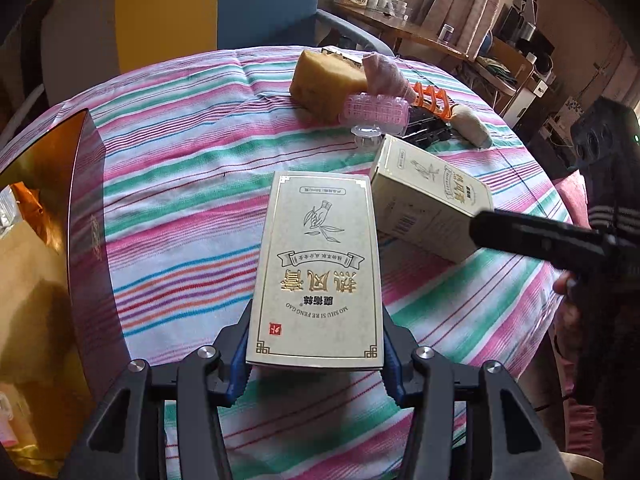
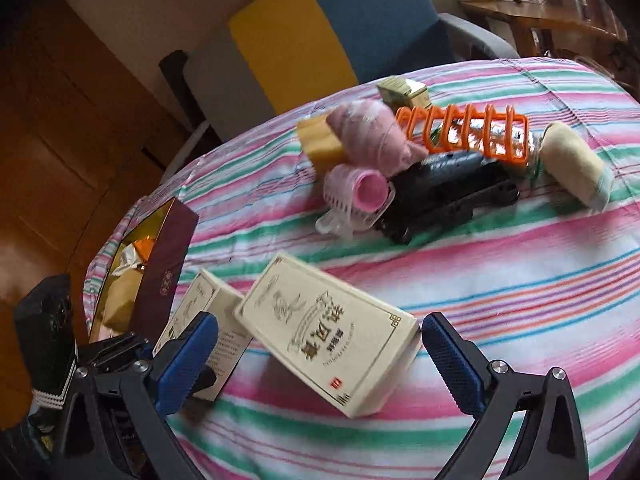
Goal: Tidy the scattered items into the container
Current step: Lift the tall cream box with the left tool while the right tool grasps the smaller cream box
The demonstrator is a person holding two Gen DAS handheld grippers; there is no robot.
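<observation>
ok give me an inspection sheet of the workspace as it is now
surface: round table under a striped cloth
job's things: cream box held; second cream box between the other gripper's fingers; maroon container at the left, partly filled
clutter: yellow sponge, pink cloth roll, pink hair roller, orange rack, black device, cream cloth roll
grippers: left gripper shut on its box; right gripper open
cables: nothing seen
surroundings: blue chair, side table
</observation>
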